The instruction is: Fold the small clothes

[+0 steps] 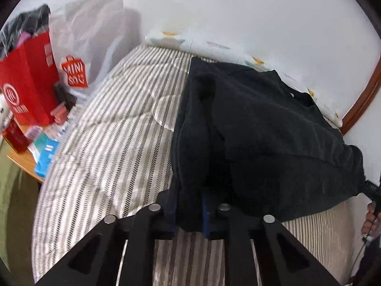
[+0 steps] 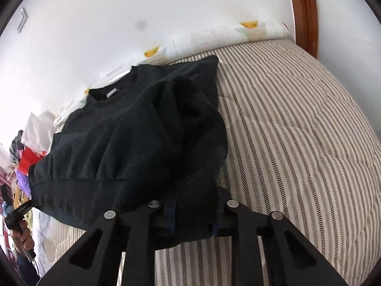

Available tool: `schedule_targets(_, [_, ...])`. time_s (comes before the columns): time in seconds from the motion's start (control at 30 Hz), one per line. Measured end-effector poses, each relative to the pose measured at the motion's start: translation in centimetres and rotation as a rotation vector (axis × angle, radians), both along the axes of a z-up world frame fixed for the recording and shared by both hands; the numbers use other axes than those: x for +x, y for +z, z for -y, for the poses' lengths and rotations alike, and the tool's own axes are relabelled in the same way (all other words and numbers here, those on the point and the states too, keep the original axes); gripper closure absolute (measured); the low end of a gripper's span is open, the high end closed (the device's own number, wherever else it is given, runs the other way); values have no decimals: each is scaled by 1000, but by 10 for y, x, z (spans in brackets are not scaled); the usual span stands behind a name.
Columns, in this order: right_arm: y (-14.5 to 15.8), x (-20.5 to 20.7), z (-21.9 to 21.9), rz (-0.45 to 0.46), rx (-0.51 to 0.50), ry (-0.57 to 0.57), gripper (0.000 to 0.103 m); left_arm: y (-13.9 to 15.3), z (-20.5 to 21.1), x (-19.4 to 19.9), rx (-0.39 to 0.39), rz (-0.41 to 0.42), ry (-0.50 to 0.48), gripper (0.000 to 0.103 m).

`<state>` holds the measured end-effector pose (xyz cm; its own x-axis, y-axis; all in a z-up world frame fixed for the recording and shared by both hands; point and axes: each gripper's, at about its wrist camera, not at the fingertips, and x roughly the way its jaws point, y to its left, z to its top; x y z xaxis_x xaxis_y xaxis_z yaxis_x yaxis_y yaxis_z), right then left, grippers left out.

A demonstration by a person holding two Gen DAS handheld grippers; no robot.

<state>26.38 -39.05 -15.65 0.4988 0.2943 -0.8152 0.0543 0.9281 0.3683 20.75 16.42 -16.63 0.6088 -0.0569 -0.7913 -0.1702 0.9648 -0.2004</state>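
Step in hand: both hem corners of the black knit sweatshirt (image 1: 273,128) look gripped, the garment lying on the striped beige-and-brown quilted bedspread (image 1: 107,124), neckline towards the far wall, sleeves already folded in over the body.

Left tongs (image 1: 189,217): nearly pressed together, pinching the near left corner of the ribbed hem; fabric fills the gap between the blue pads. Right tongs (image 2: 194,221): same state on the near right corner, cloth bunched between the pads.

Next move, as a judgement: lift both corners together and carry the hem far, towards the collar, for the cross fold. Needs level, matched travel of both hands so the hem lands square, and tucked sleeves may slip out if the lift is uneven.

Surface: soft bed, some give, plenty of free spread left and right. White printed pillow (image 2: 214,38) along the far wall. Wooden bedside tabletop (image 1: 23,162) at far left, crowded with a red paper bag (image 1: 28,81), white Miniso bag (image 1: 90,35) and small boxes. Brown wooden frame (image 2: 304,12) at far right.
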Motion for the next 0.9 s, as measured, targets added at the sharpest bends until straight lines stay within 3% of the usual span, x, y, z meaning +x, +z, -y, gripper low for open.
schedule_targets(0.1, [5,-12,8,1,40,-4,84,8,0,-13,-14,8,4,90])
schedule_targets(0.43, [22,-80,26,4,-31,29,85,11,27,-87,-15,-27,-75,90])
schedule_targets(0.6, [22,-105,34,-10,-64,23,82,15,41,-102,45,-30,-97,87])
schedule_targets(0.77, [51,-126,33,30,-116,-23,69,30,36,-113,38,-11,-65,86])
schedule_targets(0.83, [65,-131,25,71,-131,-21,58,38,32,-118,23,8,-54,85])
schedule_targets(0.9, [76,-136,16,108,-158,-20,57,44,30,-121,2,28,-54,79])
